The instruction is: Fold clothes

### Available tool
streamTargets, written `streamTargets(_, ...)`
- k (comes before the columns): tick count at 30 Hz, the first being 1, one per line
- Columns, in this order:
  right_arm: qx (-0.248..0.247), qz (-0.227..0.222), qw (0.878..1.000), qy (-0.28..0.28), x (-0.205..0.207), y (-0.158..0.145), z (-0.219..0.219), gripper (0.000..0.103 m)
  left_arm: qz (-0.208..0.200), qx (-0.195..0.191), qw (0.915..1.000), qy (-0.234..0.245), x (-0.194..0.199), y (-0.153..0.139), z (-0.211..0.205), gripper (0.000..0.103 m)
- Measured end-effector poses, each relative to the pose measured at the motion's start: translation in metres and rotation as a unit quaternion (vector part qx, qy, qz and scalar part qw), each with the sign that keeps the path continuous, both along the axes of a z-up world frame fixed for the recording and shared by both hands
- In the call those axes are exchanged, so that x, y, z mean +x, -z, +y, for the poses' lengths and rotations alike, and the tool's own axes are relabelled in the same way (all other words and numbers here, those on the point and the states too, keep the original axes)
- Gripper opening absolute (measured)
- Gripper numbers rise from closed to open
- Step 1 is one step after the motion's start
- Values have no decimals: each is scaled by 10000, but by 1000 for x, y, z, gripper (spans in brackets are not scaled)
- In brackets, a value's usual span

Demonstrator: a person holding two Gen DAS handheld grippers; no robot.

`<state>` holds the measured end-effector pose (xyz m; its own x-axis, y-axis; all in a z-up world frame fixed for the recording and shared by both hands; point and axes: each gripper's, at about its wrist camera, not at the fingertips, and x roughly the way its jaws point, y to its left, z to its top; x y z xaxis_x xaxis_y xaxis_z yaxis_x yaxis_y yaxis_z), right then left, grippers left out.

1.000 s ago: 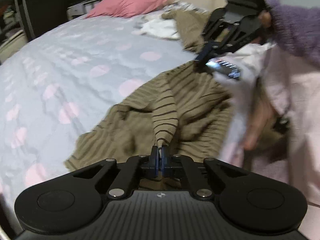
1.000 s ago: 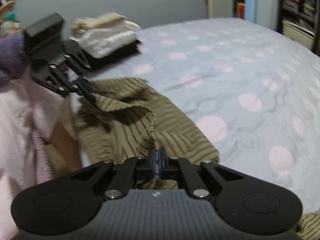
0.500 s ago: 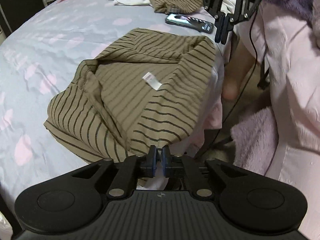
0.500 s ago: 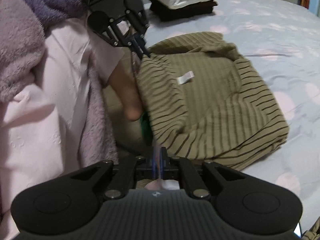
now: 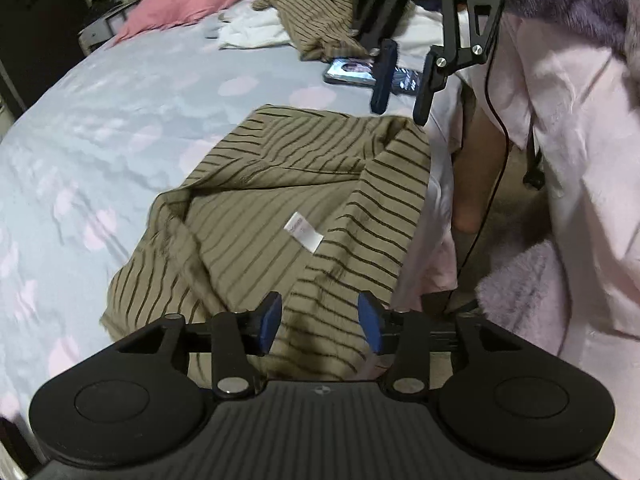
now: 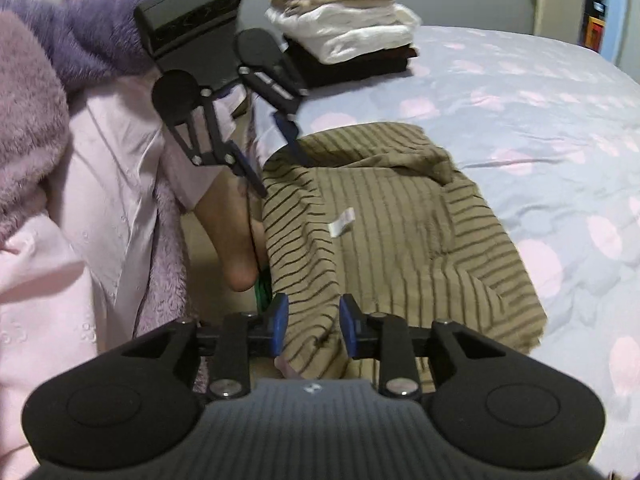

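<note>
The striped shirt lies spread at the edge of the bed, its white tag showing. The left gripper hovers over one end with its jaws apart, holding nothing. The right gripper does likewise at the other end. A folded stack sits further along the bed.

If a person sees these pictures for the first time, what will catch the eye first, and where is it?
The eye falls first on the brown striped garment, spread at the near edge of the bed, with a small white label showing near its middle. Both grippers hover above it with jaws open: the left gripper at one end, the right gripper at the other. A stack of folded clothes sits further back on the bed.
</note>
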<state>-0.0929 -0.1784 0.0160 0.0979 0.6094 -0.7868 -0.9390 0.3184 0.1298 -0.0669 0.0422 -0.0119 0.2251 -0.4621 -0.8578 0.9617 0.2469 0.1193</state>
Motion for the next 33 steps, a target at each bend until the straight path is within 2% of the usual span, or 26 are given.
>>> streamTargets(3,-189,-51,9998,-100,2,10,14,41,-85,267,9996,72,-1,13,-8,40)
streamTargets(9,-692,-42,9970,-342,1,40,27,38,-415,768,9960,179,-8,32,-7,40)
streamTargets(11,-804,-114,9961,-347,1,44,26,31,-351,868,9955,127,-7,35,-3,27)
streamTargets(12,-788,-174,9963,-299,1,41,24,19,-288,882,9957,77,-6,36,-1,23)
streamTargets(13,-773,-234,9964,-250,2,39,22,13,-231,893,9957,30,-5,36,2,19)
streamTargets(17,-711,-475,9963,-56,4,29,14,6,-342,768,9964,-41,-5,30,9,3)
streamTargets(21,-640,-882,9935,336,9,15,3,5,-525,341,9974,-348,3,7,16,1)
streamTargets(23,-686,-1210,9891,481,9,9,0,5,-791,72,9950,-598,9,-9,22,1)
streamTargets(27,-1047,-1932,9753,239,-6,14,4,5,-1569,-258,9827,-951,15,-35,30,1)
streamTargets(30,-1313,-2465,9602,56,-17,17,8,5,-1423,-272,9863,-795,13,-36,33,1)
streamTargets(33,-1573,-2988,9412,-127,-27,20,11,4,-1027,-27,9942,-316,1,-20,29,1)
